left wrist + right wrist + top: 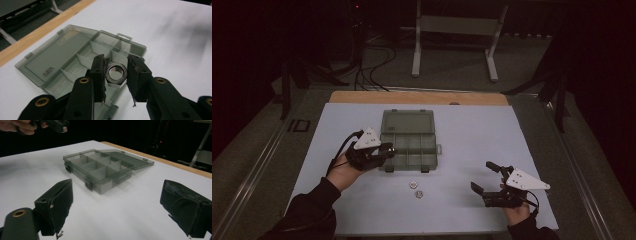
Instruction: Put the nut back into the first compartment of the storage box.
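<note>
Currently: left hand-held gripper point(116, 75) clamped on one hex nut point(116, 73), bore facing the camera, directly above the open compartment box point(75, 60). Two nuts point(416, 189) remain on the tabletop point(472, 135), nearer the wide-open right hand-held gripper point(485, 177).

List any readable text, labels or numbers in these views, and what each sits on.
None can be read.
Embossed mark on the open lid of the compartment box: too blurred and at the wrong angle to make out.
Pale label on the box's front wall: too small to read.
</note>
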{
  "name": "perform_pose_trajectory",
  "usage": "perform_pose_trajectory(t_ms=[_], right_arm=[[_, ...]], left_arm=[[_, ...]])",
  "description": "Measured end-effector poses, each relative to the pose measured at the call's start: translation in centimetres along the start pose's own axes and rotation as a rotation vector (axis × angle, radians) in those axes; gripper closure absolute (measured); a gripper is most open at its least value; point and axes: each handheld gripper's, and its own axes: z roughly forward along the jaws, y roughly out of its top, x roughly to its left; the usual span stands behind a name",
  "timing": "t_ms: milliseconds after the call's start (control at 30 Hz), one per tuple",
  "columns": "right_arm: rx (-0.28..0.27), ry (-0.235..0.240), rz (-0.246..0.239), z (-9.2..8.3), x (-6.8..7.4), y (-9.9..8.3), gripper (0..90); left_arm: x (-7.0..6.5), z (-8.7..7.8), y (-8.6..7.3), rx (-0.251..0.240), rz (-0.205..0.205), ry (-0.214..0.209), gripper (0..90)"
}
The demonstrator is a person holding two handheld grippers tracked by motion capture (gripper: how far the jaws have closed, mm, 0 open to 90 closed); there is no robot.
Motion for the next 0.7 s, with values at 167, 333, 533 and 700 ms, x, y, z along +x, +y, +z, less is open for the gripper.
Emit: perform_pose_trajectory(t_ms=[167, 333, 533, 700], right_arm=[[0.001, 0.002, 0.002, 0.0, 0.0, 0.0, 11.4], [0.002, 0.003, 0.001, 0.0, 0.0, 0.0, 11.4], [0.003, 0.005, 0.003, 0.1, 0.0, 0.0, 11.4], [0.005, 0.007, 0.002, 0.1, 0.0, 0.0, 11.4]], left_arm=[[1.9, 0.4, 0.7, -0.012, -0.035, 0.034, 69.2], [3.8, 1.0, 1.3, -0.021, -0.082, 0.066, 69.2], [5.1, 2.7, 1.2, -0.010, -0.130, 0.087, 69.2], [5.9, 3.9, 0.5, 0.009, -0.168, 0.093, 69.2]])
